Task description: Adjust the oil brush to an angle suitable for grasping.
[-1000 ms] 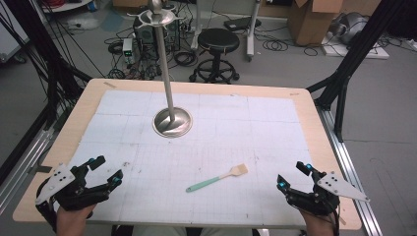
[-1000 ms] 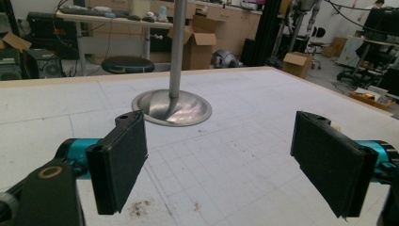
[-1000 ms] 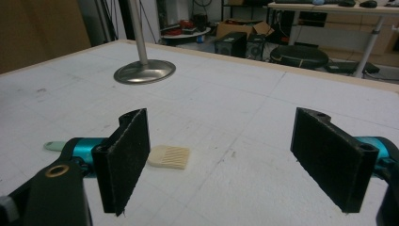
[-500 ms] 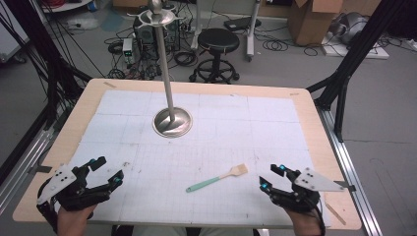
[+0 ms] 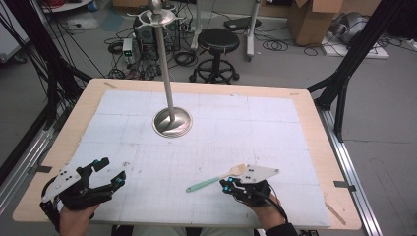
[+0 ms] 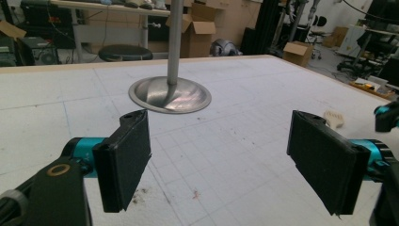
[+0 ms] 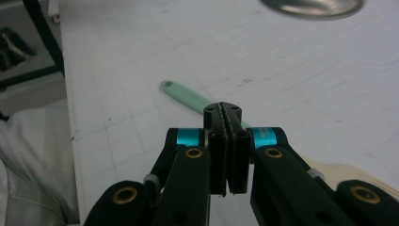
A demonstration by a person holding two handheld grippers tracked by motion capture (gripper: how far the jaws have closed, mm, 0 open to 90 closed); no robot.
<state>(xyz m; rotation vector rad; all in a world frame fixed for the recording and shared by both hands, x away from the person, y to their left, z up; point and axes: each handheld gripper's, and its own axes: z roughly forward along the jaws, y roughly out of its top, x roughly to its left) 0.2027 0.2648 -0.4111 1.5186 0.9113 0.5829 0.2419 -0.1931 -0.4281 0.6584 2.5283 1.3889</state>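
Black right gripper [image 5: 227,185] pressed together above the mint-handled wooden-headed spatula [image 5: 216,177]; black left gripper [image 5: 109,172] spread wide over the gridded white mat [image 5: 275,128].

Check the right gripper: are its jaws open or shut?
Shut. In the right gripper view the right gripper has its jaws pressed flat together above the green-handled spatula, gripping nothing visible.

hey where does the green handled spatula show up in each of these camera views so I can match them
High view: the spatula lies near the front edge, right of centre, beside the right tongs.
Left gripper view: its pale head at the right edge.
Right gripper view: its green handle runs behind the closed jaws.
Shared landmark: the steel stand base.
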